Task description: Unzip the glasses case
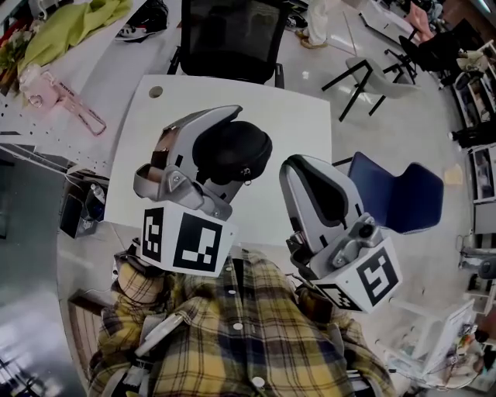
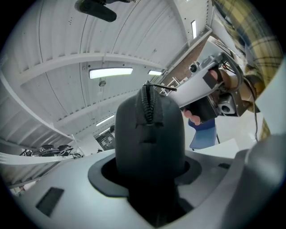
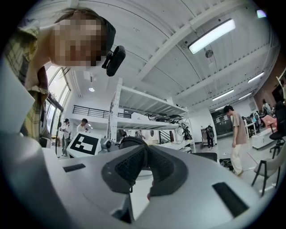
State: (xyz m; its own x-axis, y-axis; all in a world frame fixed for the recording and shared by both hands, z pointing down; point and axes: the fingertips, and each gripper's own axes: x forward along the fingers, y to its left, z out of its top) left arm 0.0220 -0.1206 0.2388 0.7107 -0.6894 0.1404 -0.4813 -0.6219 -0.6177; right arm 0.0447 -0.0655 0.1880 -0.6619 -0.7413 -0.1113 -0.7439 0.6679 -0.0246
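A black oval glasses case (image 1: 232, 151) is held up over the white table (image 1: 298, 124), with my left gripper (image 1: 221, 155) shut on it. In the left gripper view the case (image 2: 149, 134) stands on end between the jaws. Its zipper (image 2: 147, 105) runs over the top and is closed as far as it shows, and the pull (image 2: 161, 87) sticks out to the right. My right gripper (image 1: 298, 167) hangs just right of the case and apart from it. Its dark pads (image 3: 129, 165) meet with nothing between them.
A black mesh chair (image 1: 232, 39) stands at the table's far edge and a blue chair (image 1: 395, 194) to the right. Another table at the far left carries a green cloth (image 1: 70, 23) and a pink item (image 1: 39, 89). People stand in the room behind.
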